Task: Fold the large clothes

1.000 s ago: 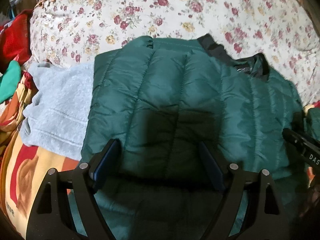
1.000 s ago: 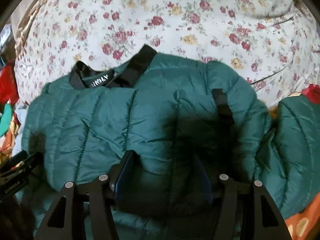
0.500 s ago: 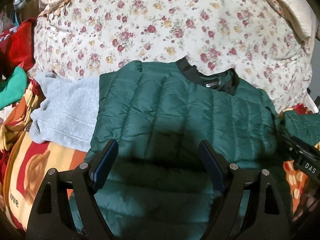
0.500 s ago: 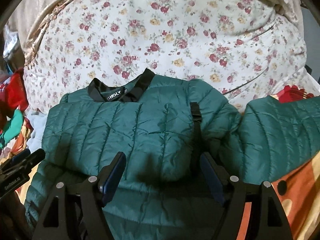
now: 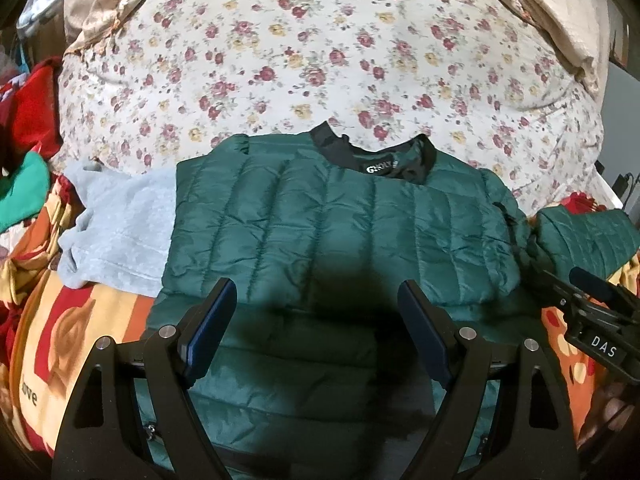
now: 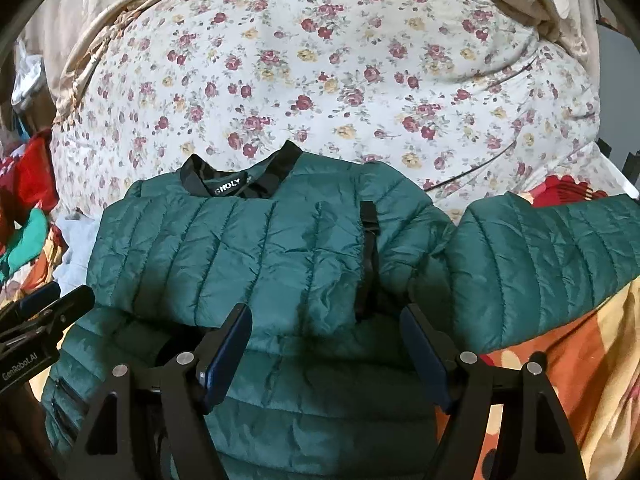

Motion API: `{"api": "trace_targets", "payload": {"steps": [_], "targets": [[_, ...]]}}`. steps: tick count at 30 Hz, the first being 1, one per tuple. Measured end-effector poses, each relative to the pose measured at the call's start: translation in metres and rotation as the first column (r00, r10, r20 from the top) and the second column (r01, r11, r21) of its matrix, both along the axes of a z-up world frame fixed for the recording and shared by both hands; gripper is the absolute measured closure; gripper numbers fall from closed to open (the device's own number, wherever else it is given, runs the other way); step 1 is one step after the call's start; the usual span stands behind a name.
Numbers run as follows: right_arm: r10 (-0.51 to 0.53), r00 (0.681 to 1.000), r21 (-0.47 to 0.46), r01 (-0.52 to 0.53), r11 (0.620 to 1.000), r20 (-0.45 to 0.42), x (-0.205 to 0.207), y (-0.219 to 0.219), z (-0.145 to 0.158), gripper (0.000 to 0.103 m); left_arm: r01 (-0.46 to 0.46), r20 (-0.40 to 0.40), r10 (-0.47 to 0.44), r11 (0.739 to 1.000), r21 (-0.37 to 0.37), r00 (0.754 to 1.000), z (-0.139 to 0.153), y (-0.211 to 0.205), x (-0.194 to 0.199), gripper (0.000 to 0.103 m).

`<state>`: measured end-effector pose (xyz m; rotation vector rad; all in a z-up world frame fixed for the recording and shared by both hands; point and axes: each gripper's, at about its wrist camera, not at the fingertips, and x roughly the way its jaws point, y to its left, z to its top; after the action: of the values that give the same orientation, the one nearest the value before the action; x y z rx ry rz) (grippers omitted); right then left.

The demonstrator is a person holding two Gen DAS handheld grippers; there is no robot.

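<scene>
While a floral cotton bedspread (image 5: 320,60) lay beneath, the quilted green puffer jacket (image 5: 340,240) sat half folded, its right sleeve (image 6: 552,264) splayed; that likely needed tucking next. Left gripper (image 5: 316,336) and right gripper (image 6: 324,344) hovered wide open, empty.

left claw (image 5: 314,320) spread wide, holding nothing, right claw (image 6: 324,342) likewise agape

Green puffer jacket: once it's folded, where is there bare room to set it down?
The best free patch is the floral quilt beyond the green puffer jacket, past its black collar. The left is crowded: grey sweater, red and green clothes. To the right, the jacket's sleeve covers the patterned blanket.
</scene>
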<state>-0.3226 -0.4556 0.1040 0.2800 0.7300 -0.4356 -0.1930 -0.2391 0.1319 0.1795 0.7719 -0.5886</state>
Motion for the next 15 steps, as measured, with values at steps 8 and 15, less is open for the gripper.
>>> {"api": "trace_targets", "payload": {"steps": [8,15], "targets": [[-0.027,1.0,0.004,0.027,1.0,-0.006,-0.008,-0.01,-0.002,0.028,0.011,-0.005,-0.011,1.0,0.002,1.0,-0.002,-0.009,-0.004,0.02],[-0.044,0.999,-0.002,0.044,0.999,-0.023,-0.009,-0.018,-0.008,0.028,0.013,-0.044,-0.014,1.0,-0.011,0.999,-0.01,-0.013,0.0,0.02]]}}
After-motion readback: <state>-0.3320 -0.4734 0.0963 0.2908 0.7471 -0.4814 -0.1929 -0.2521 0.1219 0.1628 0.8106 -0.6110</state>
